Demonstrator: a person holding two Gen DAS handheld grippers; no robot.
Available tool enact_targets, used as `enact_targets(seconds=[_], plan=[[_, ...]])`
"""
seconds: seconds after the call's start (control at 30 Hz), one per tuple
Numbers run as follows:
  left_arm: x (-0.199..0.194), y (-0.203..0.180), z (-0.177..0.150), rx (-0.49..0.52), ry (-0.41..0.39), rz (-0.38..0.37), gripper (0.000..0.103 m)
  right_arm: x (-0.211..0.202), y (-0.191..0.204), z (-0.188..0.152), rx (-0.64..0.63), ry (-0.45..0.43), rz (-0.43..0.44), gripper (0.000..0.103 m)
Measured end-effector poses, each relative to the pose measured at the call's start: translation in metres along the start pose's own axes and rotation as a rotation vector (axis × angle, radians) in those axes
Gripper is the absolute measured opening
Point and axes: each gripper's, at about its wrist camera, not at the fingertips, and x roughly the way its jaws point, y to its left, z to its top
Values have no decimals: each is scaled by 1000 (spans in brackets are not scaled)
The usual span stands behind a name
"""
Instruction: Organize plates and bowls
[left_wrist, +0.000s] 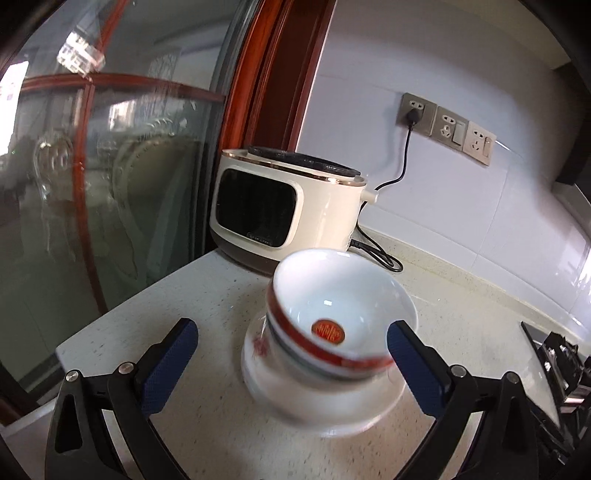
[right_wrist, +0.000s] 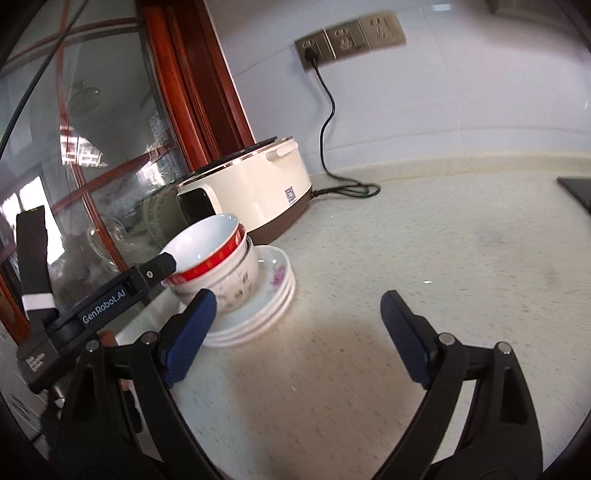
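A red-banded white bowl (left_wrist: 332, 314) sits tilted in a second bowl (right_wrist: 236, 277) atop stacked floral plates (right_wrist: 266, 295) on the worktop (right_wrist: 406, 258), before the cooker (left_wrist: 280, 206). Both the left claw (left_wrist: 291, 354) and right claw (right_wrist: 297, 328) gape empty. Only the right view shows three plates.

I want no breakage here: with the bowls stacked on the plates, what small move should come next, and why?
Probably draw the left gripper straight back from the red-rimmed bowl. That bowl sits tilted in the bowl under it on the plates, and the open jaws stand on either side of it, one finger close by its rim.
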Motion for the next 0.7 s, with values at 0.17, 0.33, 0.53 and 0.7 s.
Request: enact_targets(seconds=[0.17,0.33,0.53,0.7], plan=[[-21,3,-25,12,-51,41,103,-30,9,-22,-91,-100,-76,102],[-30,5,-53,14,-37,53,103,-49,15,-39,-152,-106,-97,102],[-49,1,-75,44,-38,43,103,-67,18,-48,-185,-129,-116,102],[-60,-3,-82,98,-63,54,103,-71,13,-51,-165,-155,-137,102]])
